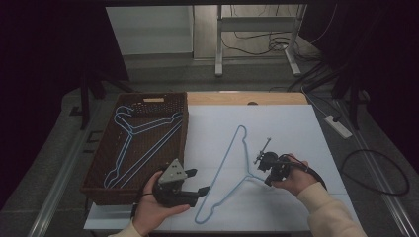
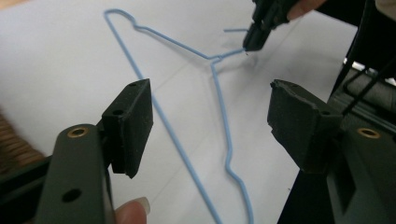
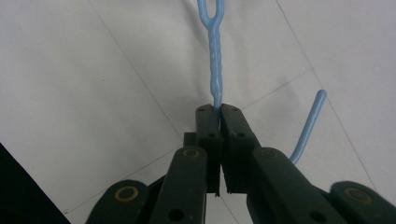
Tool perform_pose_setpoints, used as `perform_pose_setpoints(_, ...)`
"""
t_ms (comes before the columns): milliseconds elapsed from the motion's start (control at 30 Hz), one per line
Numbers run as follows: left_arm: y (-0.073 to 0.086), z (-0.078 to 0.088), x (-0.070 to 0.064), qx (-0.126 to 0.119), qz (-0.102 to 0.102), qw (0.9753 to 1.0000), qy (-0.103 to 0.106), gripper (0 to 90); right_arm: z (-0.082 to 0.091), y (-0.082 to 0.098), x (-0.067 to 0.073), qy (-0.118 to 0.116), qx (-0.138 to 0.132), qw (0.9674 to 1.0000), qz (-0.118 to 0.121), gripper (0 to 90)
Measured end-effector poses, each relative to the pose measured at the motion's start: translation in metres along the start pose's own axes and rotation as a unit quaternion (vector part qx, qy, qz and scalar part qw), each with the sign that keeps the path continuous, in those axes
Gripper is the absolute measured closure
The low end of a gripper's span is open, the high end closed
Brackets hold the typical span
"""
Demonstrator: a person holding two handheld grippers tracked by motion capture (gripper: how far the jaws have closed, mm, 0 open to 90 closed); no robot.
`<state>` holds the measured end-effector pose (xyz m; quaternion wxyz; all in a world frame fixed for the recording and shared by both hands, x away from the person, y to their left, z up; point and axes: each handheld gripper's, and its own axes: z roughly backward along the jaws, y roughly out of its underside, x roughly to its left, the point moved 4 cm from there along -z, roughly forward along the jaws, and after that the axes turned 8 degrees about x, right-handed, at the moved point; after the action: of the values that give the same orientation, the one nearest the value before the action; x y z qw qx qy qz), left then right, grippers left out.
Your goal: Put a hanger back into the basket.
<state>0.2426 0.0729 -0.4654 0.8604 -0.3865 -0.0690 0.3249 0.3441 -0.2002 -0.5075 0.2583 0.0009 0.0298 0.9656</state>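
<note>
Glossy blue coated-wire hanger (image 3: 215, 60), woven wicker basket (image 1: 106, 148)

Three blue hangers (image 1: 232, 168), one basket (image 1: 99, 163)

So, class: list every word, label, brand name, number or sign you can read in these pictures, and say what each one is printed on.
None can be read: no writing shows on the blue hanger, the wicker basket, the white table sheet, the left gripper or the right gripper.
</note>
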Motion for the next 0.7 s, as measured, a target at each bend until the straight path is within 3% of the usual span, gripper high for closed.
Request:
perform_pose_setpoints(333, -0.003, -0.039, -0.021, 0.041, -0.017, 0.9988, 0.020, 31.9, 0.004, 0.000, 0.000, 0.000, -0.009, 1.0000, 0.002, 87.1)
perform_pose_setpoints(700, -0.007, -0.067, -0.023, 0.073, -0.011, 0.9969, 0.024, 31.8, 0.003, 0.000, 0.001, -0.002, -0.012, 0.9999, 0.002, 87.1)
